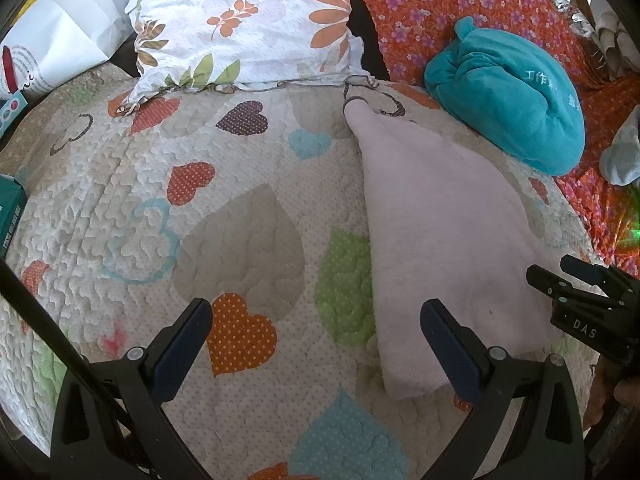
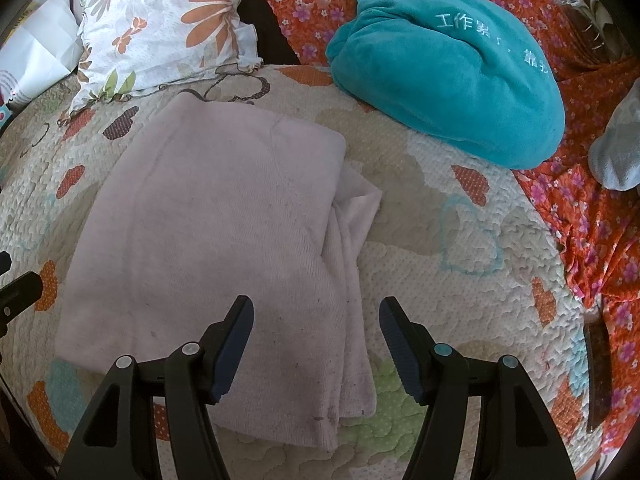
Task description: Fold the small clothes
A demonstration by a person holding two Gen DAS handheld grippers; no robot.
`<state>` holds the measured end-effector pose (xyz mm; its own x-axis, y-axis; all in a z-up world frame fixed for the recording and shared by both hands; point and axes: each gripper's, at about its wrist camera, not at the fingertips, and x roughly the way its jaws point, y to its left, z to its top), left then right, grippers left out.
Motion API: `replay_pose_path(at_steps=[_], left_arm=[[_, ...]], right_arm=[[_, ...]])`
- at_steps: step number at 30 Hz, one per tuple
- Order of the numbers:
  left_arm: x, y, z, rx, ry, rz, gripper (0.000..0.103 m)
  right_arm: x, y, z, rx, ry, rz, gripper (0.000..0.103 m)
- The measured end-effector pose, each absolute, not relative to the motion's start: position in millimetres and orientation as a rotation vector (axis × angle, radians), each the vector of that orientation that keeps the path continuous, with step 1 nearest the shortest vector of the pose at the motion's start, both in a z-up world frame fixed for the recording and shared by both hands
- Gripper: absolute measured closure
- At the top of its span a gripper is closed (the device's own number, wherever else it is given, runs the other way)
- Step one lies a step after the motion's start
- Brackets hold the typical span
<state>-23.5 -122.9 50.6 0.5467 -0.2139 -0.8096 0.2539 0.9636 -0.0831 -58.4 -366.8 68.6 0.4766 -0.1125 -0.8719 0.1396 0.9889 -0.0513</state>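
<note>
Pink garment (image 2: 208, 240) flat beneath wide-spread right tongs (image 2: 316, 320), beside left tongs (image 1: 316, 320).

It was a bedroom in a home. A bed was covered with a quilted heart-patterned bedspread (image 1: 240, 216), with a floral pillow (image 1: 244, 20) at its head, an orange flowered sheet (image 2: 600, 216) alongside, and a teal plush cushion (image 2: 448, 72) lying partly on both covers.
</note>
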Motion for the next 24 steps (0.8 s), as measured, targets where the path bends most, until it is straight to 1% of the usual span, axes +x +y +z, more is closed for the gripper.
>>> replay_pose_path(at_steps=[24], left_arm=[[-24.3,-123.6,50.3,0.051,0.950,-0.287,0.000]], right_arm=[[-57.9,-365.8,67.2,0.030,1.068,-0.153,0.032]])
